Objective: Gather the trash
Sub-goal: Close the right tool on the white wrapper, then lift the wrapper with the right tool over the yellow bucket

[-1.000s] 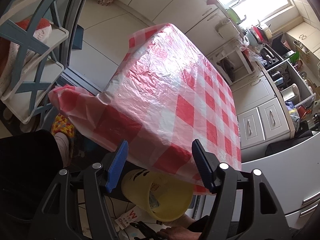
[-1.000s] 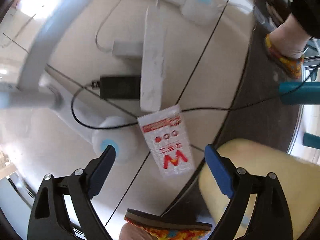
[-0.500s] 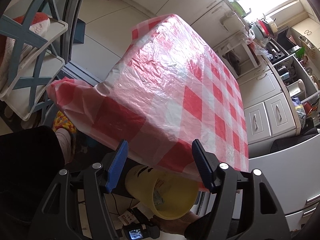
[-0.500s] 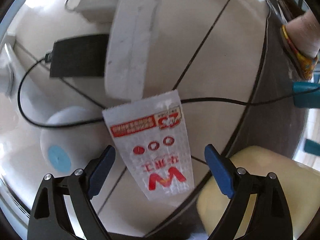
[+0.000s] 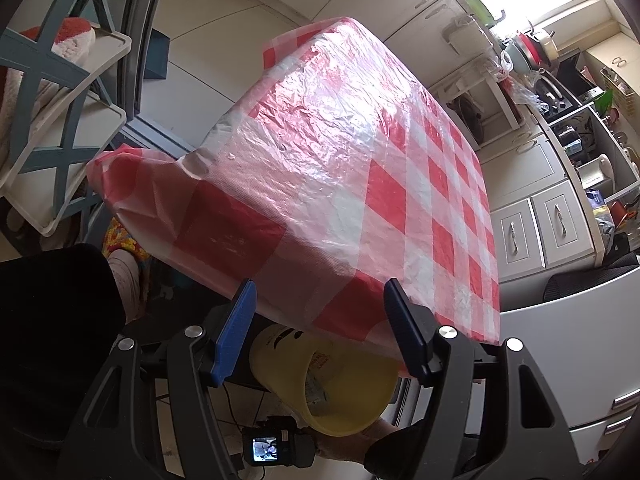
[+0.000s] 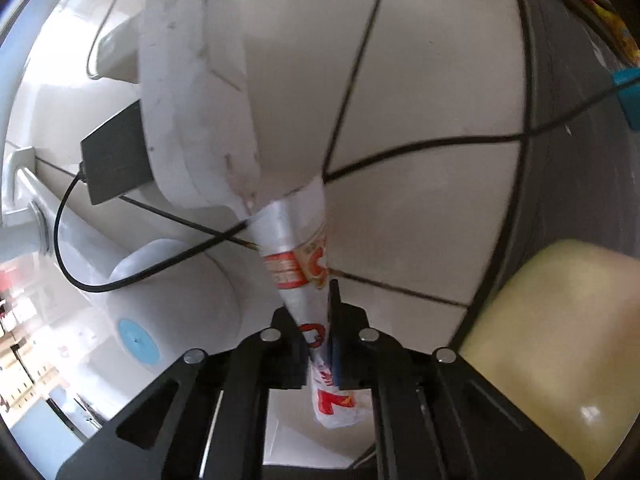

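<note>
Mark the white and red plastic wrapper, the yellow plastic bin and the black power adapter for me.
white and red plastic wrapper (image 6: pixel 289 240), right wrist view, on its crumpled upper half.
yellow plastic bin (image 5: pixel 344 396), left wrist view, on its inner wall.
black power adapter (image 6: pixel 114 156), right wrist view, on its top face.

From my left wrist camera, the checked tablecloth (image 5: pixel 340 184) hides the top of the yellow bin (image 5: pixel 324 384), and what lies inside the bin is too dim for me to name. My right wrist camera is motion-blurred: the print on the wrapper (image 6: pixel 298 256) is unreadable, and its lower part disappears between the pinched jaws. Right of the wrapper, the bin (image 6: pixel 560 344) is cut off by the edge.
</note>
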Motion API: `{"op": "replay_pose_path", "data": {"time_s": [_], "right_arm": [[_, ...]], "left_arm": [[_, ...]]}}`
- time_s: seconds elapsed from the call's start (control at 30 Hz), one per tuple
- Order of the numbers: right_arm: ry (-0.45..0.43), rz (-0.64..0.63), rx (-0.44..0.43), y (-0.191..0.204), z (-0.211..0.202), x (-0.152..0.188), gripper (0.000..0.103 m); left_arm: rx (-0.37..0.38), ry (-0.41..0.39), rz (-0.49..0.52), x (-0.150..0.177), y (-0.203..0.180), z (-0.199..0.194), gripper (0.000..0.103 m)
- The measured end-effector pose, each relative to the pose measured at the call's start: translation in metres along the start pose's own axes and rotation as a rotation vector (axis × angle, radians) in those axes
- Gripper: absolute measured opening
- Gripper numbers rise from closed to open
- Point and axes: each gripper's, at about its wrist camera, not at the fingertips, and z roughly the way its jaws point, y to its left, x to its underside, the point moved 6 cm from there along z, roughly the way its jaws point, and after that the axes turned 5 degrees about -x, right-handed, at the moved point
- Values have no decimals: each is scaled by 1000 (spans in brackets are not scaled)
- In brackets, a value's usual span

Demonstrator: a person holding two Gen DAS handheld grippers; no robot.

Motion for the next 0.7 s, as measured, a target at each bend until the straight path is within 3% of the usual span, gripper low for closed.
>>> {"op": "replay_pose_path", "data": {"time_s": [0.23,0.4,0.5,0.63,0.7], "right_arm": [[-31,168,-35,-14,-49,6,5],[-107,305,-43,-28,-121,17,4],[-146,335,-1,-10,-164,21,4],[-254,422,69,-23,-236,42,4],[-353,534,95,-32,-280,53,4]], "left_arm": [[26,-32,16,-1,-3,-13,62],[38,-69,20,-1,-2,-28,62],[41,-97,41,0,-4,-37,62],[26,-118,69,3,-4,-43,62],[11,-126,90,5,-6,-44,62]]}}
